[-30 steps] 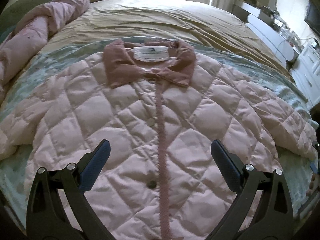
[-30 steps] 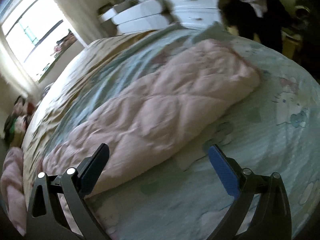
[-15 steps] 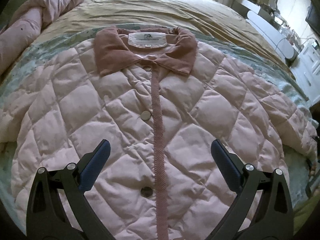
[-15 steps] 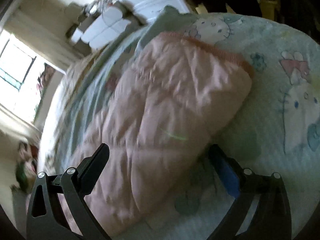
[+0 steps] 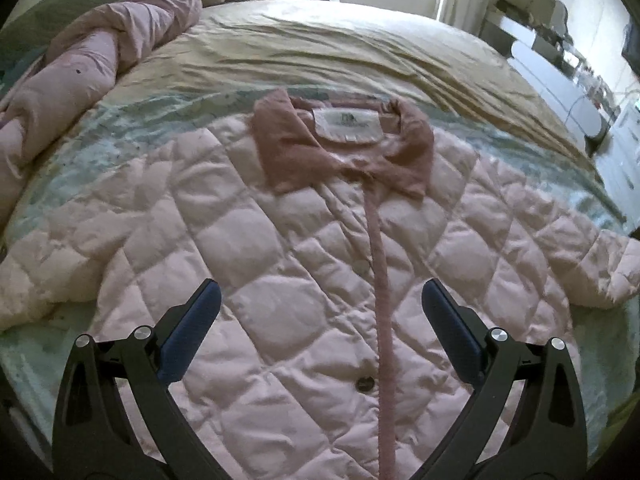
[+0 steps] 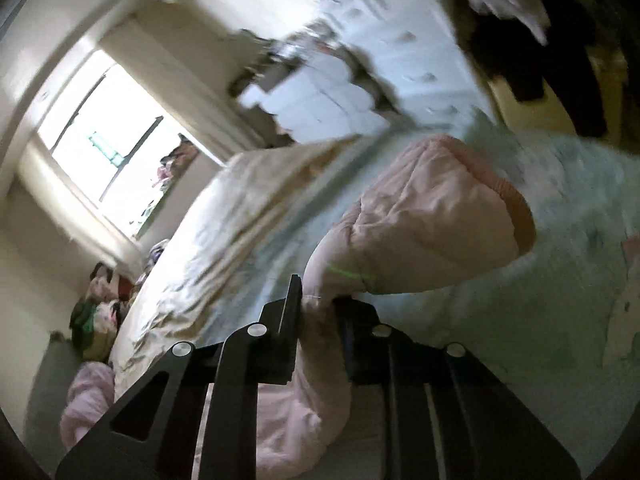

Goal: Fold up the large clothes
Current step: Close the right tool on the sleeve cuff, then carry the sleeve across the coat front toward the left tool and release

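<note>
On the bed (image 5: 320, 48), left tool (image 5: 316, 320) gapes over the jacket (image 5: 280, 280) — right tool (image 6: 318, 304) closing on its sleeve (image 6: 420, 232).

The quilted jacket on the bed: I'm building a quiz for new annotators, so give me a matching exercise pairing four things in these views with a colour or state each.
Things:
1. collar
2. sleeve
3. left hand-held gripper
4. bed sheet

Colours or states:
A. jaws wide apart, nothing between them
B. beige and wrinkled
C. dusty rose, darker than the quilted body
D. pinched by the right hand-held gripper, whose jaws are closing on it

Pairs: 1-C, 2-D, 3-A, 4-B
</note>
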Available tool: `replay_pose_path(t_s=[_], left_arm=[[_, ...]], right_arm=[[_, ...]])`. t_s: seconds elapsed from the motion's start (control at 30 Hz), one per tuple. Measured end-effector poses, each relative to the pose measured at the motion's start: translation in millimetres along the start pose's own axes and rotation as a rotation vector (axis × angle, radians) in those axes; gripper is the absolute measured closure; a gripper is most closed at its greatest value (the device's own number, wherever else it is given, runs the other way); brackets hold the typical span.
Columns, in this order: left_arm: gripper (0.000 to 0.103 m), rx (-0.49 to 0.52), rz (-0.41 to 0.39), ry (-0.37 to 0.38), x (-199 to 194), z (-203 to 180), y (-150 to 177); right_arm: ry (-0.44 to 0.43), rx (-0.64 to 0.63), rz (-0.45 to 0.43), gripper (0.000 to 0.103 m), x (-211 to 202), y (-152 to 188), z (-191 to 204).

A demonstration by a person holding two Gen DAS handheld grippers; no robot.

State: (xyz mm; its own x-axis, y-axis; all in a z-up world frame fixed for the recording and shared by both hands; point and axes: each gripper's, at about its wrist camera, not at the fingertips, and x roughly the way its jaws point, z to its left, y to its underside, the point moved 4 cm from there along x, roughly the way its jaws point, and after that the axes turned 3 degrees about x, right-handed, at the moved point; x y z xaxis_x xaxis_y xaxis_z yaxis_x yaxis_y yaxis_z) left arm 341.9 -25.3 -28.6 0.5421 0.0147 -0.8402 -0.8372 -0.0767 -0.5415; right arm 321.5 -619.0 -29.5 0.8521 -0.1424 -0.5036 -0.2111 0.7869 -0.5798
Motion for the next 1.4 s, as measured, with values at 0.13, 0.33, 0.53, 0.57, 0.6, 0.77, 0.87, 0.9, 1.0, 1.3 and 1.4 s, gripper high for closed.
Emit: replay_pose_path(t_s=[0.13,0.33,0.53,0.57,0.6,0.77,0.87,0.9,1.0,1.3,1.4], left_arm=[[0.009,-0.005,-0.021,0.011,-11,8,-11],[0.009,-0.019,-0.058,0.051,-19,22,-28],[0.009,-0.034,-0.056,0.067,-17,44,-33],[0.009,-0.038,-0.058,0.068,-18,47,-34],[0.009,-0.041,-0.060,0.070,-18,50,-35],[0.009,-0.069,-0.108,0.058,-25,69,-40],[0.009,-0.073,-0.121,0.034,-27,79,-40],[0.009,-0.084,-0.128,0.029,-28,84,-39],[0.009,-0.132,-0.143,0.031,-29,99,-36],[0.009,-0.233,-0.146,0.140,-18,134,-24],[0.009,-0.251,-0.135,0.166,-12,141,-21]], right_arm=[[-0.070,-0.070,-0.013,0.088,-14,-2,46],[-0.123,-0.185,-0.051,0.088,-32,5,114],[-0.166,-0.257,-0.056,0.089,-29,16,163],[-0.178,-0.265,-0.050,0.089,-30,21,172],[-0.190,-0.277,-0.045,0.089,-31,26,181],[-0.246,-0.347,-0.019,0.089,-31,52,222],[-0.271,-0.400,-0.009,0.089,-32,70,246],[-0.283,-0.407,0.000,0.089,-31,75,254],[-0.315,-0.440,0.020,0.089,-33,94,275],[-0.415,-0.529,0.109,0.089,-36,171,331],[-0.433,-0.577,0.139,0.089,-35,201,345]])
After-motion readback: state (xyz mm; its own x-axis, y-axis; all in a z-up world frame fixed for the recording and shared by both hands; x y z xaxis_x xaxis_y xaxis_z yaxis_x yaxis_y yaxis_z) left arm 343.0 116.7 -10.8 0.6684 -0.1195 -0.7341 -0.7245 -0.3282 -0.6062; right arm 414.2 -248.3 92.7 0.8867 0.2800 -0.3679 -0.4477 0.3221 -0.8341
